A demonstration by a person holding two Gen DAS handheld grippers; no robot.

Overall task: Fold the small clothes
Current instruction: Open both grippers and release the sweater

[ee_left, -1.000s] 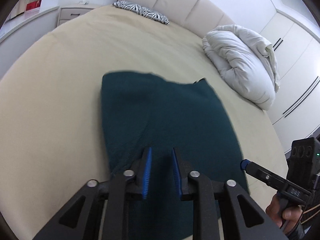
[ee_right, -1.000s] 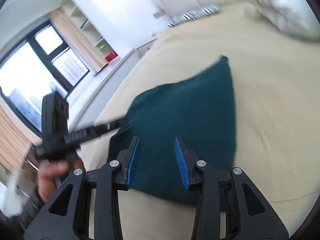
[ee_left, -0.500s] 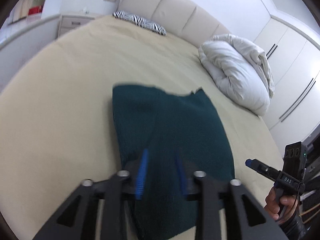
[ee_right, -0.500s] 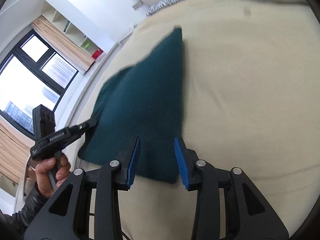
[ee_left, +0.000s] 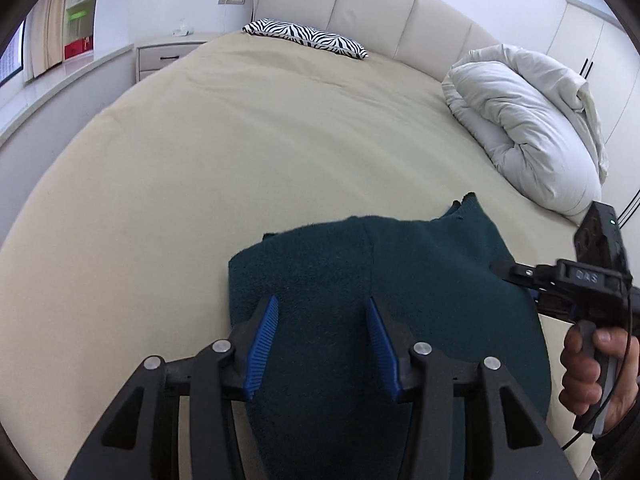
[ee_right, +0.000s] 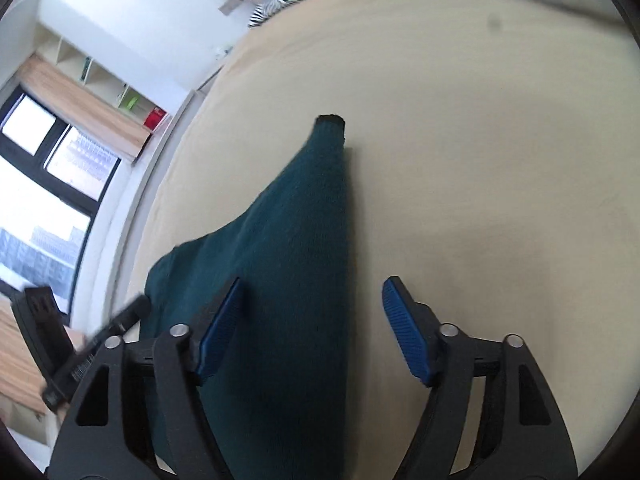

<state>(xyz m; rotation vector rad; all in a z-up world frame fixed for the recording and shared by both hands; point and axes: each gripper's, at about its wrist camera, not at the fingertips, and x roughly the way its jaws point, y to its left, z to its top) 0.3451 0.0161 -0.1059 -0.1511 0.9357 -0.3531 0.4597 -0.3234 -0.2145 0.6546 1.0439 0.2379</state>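
Note:
A dark teal knitted garment (ee_left: 360, 280) lies flat on the beige bed, folded into a rough rectangle. My left gripper (ee_left: 322, 320) is open and empty, its blue pads hovering over the garment's near part. My right gripper (ee_right: 312, 300) is open wide and empty, straddling the garment's (ee_right: 288, 260) right edge. The right gripper also shows in the left wrist view (ee_left: 516, 272) at the garment's right side, held by a hand. The left gripper's body shows in the right wrist view (ee_right: 80, 352) at the lower left.
The beige bed sheet (ee_left: 240, 140) stretches far ahead. A bundled white duvet (ee_left: 528, 128) lies at the right. A zebra-striped pillow (ee_left: 308, 38) rests by the padded headboard. A nightstand (ee_left: 160, 56) and window ledge stand at the left.
Both grippers' jaws have opened wider. The right gripper moved in to the garment's right edge. The left gripper pulled back toward the garment's near end.

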